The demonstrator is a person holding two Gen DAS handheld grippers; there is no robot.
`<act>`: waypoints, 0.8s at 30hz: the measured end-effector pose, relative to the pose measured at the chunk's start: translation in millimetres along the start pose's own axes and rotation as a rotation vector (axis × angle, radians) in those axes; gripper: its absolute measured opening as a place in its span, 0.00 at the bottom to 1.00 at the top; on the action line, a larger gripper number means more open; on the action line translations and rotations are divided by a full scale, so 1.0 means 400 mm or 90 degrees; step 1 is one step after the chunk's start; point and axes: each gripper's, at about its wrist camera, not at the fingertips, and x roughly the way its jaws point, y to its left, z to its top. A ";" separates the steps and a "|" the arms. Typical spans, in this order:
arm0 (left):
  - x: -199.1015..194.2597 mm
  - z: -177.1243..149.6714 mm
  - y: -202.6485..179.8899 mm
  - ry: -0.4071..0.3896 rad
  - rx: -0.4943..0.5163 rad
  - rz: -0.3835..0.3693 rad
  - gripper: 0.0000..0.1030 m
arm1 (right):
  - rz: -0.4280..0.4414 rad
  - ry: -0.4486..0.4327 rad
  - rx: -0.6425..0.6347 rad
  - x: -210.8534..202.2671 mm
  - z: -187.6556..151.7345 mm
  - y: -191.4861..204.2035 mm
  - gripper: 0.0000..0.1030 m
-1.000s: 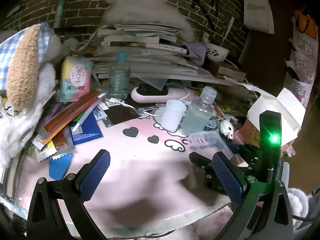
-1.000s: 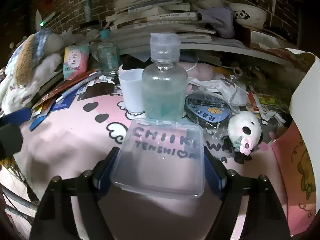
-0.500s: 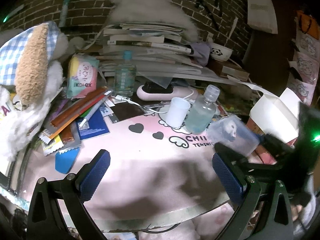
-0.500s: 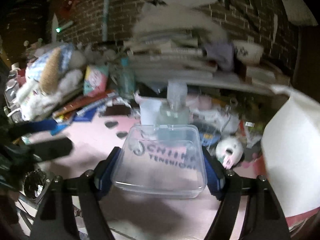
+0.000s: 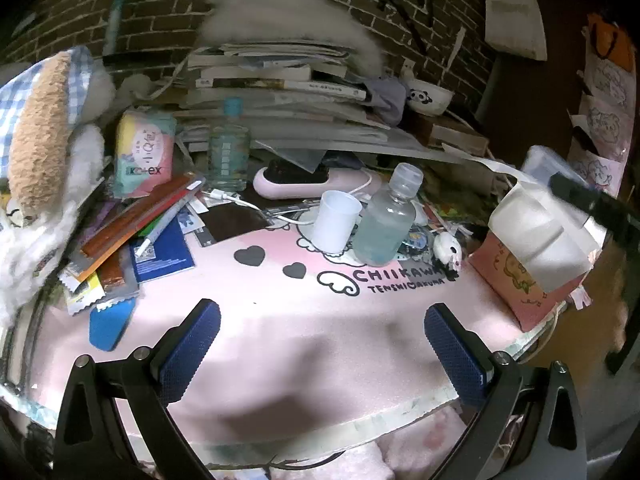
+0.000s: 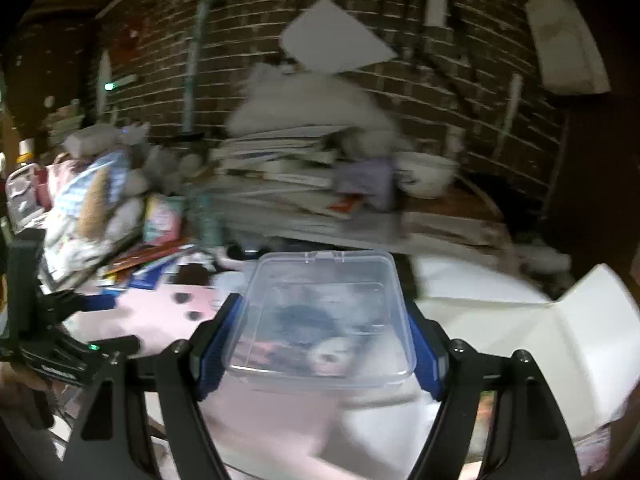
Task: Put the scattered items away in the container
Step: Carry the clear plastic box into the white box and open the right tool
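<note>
The right gripper (image 6: 320, 340) is clamping the clear plastic box (image 6: 320, 316), now lifted off the pink mat (image 5: 320, 320) and travelling, blurred, probably toward the white container (image 5: 536, 232) beside the mat. The left gripper (image 5: 320, 348) is hanging spread and empty over the mat's near edge.

Cup (image 5: 335, 221) just left of bottle (image 5: 385, 224) on mat (image 5: 320, 340), book stack (image 5: 280, 92) behind, box (image 5: 536, 240) at right

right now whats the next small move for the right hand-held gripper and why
Probably lower the clear plastic box into the open white container. The right hand-held gripper is clamped on it, raised beside that container's flaps, while the left hand-held gripper hangs open and empty.
</note>
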 end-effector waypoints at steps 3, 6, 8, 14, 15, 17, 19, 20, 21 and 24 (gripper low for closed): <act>0.005 0.002 -0.005 0.003 0.003 -0.001 0.99 | -0.053 0.023 -0.029 -0.011 0.006 -0.071 0.71; 0.008 0.004 -0.009 0.005 0.004 0.000 0.99 | -0.103 0.068 -0.050 -0.003 0.005 -0.151 0.70; 0.010 0.005 -0.012 0.007 0.006 0.001 0.99 | -0.102 0.114 -0.050 0.014 0.001 -0.203 0.70; 0.017 0.011 -0.026 0.011 0.014 -0.001 0.99 | -0.062 0.250 -0.046 0.085 -0.025 -0.298 0.70; 0.017 0.011 -0.028 0.012 0.016 -0.001 0.99 | -0.049 0.276 -0.040 0.100 -0.032 -0.307 0.70; 0.018 0.012 -0.034 0.015 0.021 -0.001 0.99 | -0.028 0.316 -0.039 0.126 -0.044 -0.319 0.70; 0.019 0.012 -0.037 0.016 0.024 0.000 0.99 | -0.023 0.346 -0.047 0.144 -0.054 -0.320 0.70; 0.020 0.014 -0.037 0.017 0.024 0.001 0.99 | -0.023 0.358 -0.052 0.154 -0.057 -0.318 0.70; 0.020 0.014 -0.037 0.018 0.024 0.001 0.99 | -0.019 0.373 -0.057 0.164 -0.062 -0.319 0.70; 0.020 0.014 -0.037 0.016 0.025 0.000 0.99 | -0.018 0.398 -0.067 0.186 -0.071 -0.316 0.70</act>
